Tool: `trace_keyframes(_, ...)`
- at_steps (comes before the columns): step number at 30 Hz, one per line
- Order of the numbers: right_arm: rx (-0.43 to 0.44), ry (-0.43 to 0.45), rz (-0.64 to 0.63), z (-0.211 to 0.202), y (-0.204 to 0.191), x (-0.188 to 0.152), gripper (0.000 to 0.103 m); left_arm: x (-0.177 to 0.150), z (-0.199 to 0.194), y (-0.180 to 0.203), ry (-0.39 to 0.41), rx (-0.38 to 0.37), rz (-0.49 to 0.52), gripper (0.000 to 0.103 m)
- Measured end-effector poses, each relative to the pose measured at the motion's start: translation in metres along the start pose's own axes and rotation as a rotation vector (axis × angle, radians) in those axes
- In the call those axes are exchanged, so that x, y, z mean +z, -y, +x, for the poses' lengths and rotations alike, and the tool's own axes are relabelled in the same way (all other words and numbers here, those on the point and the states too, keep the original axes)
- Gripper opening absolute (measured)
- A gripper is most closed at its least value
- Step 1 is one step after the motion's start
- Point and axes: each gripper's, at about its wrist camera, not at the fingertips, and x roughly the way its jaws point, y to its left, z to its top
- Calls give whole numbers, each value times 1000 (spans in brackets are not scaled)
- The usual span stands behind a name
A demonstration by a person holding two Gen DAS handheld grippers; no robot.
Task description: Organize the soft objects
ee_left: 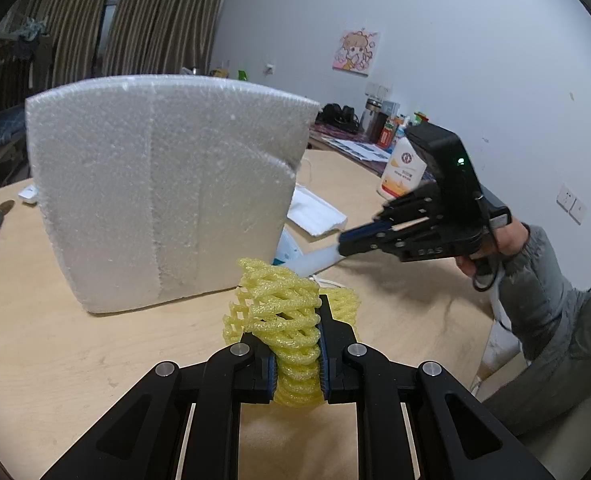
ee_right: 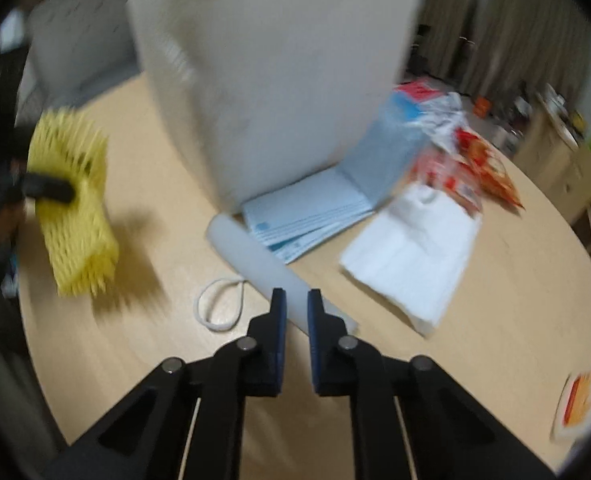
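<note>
Your left gripper (ee_left: pixel 297 344) clamps a yellow foam mesh sleeve (ee_left: pixel 283 312) above the wooden table (ee_left: pixel 95 352). Your right gripper (ee_right: pixel 294 304) pinches a white foam tube (ee_right: pixel 251 252) beside the big white foam block (ee_left: pixel 159 188). You're mid-gathering; next, both need one shared spot.

Yellow foam net (ee_left: pixel 291 320), white foam tube (ee_right: pixel 255 256)
</note>
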Motion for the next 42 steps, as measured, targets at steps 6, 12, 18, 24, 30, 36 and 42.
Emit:
trace_keyframes(6, 20, 32, -20, -16, -12, -7, 13, -3, -3, 1, 7, -9, 17, 16)
trace_keyframes(12, 2, -1, -234, -1, -34, 8, 46, -3, -3, -2, 13, -3, 6, 16)
trace_keyframes(18, 16, -49, -260, 22, -34, 16, 52, -2, -2, -3, 11, 11, -11, 16)
trace_keyframes(24, 57, -70, -230, 33, -14, 18, 52, -2, 1, 0, 6, 8, -14, 16)
trace_keyframes(30, 21, -81, -193, 33, -20, 20, 24, -2, 2, 0, 6, 9, -18, 16)
trace_keyframes(36, 65, -8, 72, 17, 13, 18, 14, -3, -6, 0, 31, 14, -13, 16)
trace_keyframes(42, 162, 112, 181, -10, 18, 4, 9, -7, -14, 1, 43, 11, -12, 16)
